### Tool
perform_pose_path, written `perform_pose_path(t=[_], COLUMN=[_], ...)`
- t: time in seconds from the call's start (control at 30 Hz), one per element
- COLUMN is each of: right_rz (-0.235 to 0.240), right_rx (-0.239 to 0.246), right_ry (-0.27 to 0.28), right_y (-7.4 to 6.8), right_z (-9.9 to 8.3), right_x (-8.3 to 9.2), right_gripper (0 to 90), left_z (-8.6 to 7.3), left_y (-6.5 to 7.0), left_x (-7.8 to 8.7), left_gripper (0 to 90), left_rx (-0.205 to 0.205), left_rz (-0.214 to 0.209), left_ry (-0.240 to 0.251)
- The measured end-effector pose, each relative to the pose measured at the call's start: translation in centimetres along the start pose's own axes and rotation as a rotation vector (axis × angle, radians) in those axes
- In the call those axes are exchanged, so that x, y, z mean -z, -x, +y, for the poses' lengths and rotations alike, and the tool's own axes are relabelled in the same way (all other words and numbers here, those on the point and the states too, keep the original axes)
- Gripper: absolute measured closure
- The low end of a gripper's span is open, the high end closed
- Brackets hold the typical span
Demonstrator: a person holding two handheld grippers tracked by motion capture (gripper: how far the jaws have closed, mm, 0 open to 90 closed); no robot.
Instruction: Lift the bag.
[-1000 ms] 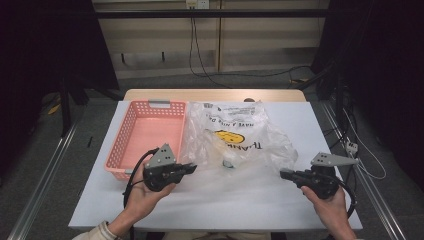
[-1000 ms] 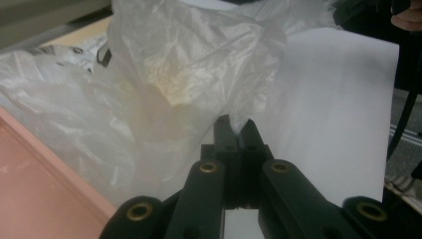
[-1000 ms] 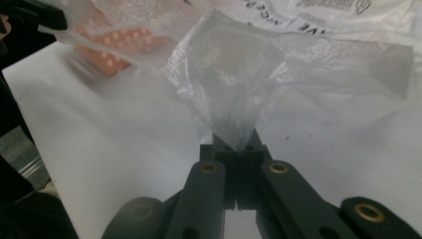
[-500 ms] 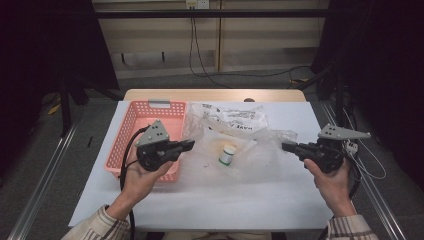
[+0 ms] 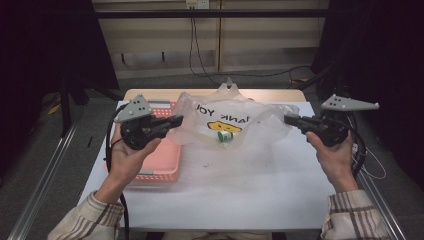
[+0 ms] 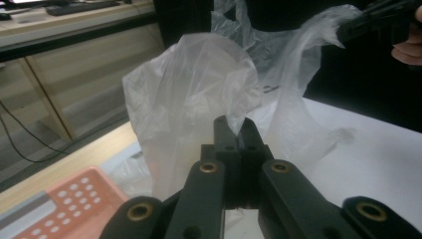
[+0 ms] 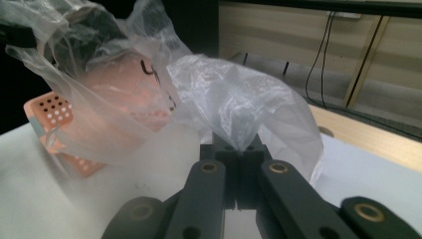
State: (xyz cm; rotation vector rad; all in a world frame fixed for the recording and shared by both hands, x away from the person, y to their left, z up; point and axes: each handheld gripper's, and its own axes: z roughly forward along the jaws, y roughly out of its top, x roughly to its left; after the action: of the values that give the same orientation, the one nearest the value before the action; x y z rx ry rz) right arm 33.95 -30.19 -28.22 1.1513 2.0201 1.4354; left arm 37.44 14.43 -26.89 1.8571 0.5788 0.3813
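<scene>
Both grippers pinch the plastic bag (image 5: 235, 125) between clenched jaws: the left gripper (image 5: 176, 120) at its nine o'clock edge, the right gripper (image 5: 289, 120) at three o'clock. The bag hangs stretched between them above the table (image 5: 250, 185), forearms reaching from six o'clock.

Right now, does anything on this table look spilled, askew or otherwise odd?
Nothing looks wrong. The clear plastic bag with yellow print hangs stretched between the left claw and right claw, a small green-capped bottle lying on its side inside. The pink perforated basket sits flat.
</scene>
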Motion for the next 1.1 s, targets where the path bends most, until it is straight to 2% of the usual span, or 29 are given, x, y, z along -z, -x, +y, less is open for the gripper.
perform_pose_path(t=[0.13, 0.33, 0.57, 0.7, 0.77, 0.9, 1.0, 1.1], right_rz=[-0.013, -0.050, -0.062, -0.075, -0.091, -0.104, -0.105, -0.109], right_rx=[0.000, 0.024, 0.043, 0.026, 0.034, 0.048, 0.046, 0.039], right_ry=[0.064, 0.099, 0.157, 0.209, 0.202, 0.194, 0.200, 0.204], right_y=[0.4, 0.4, 0.1, 0.4, 0.3, 0.3, 0.3, 0.5], right_z=[1.9, 4.2, 6.8, 8.3, 9.1, 10.6, 11.7, 12.4], right_x=[0.2, 0.1, 0.6, 1.0, 0.9, 0.4, 0.2, 0.1], right_gripper=[90.0, 90.0, 90.0, 90.0, 90.0, 90.0, 90.0, 90.0], left_z=[0.9, 2.8, 4.7, 5.5, 6.0, 7.1, 7.9, 8.4], left_y=[-0.9, -1.2, -2.4, -2.7, -2.9, -3.3, -3.7, -3.7], left_x=[0.5, 1.0, 2.0, 2.3, 2.3, 2.4, 2.8, 3.0], left_gripper=[90.0, 90.0, 90.0, 90.0, 90.0, 90.0, 90.0, 90.0], left_rx=[0.010, -0.002, 0.029, 0.017, 0.014, 0.015, 0.038, 0.034], left_rz=[0.033, 0.074, 0.114, 0.133, 0.153, 0.153, 0.150, 0.154], left_ry=[0.044, 0.077, 0.146, 0.163, 0.170, 0.172, 0.208, 0.215])
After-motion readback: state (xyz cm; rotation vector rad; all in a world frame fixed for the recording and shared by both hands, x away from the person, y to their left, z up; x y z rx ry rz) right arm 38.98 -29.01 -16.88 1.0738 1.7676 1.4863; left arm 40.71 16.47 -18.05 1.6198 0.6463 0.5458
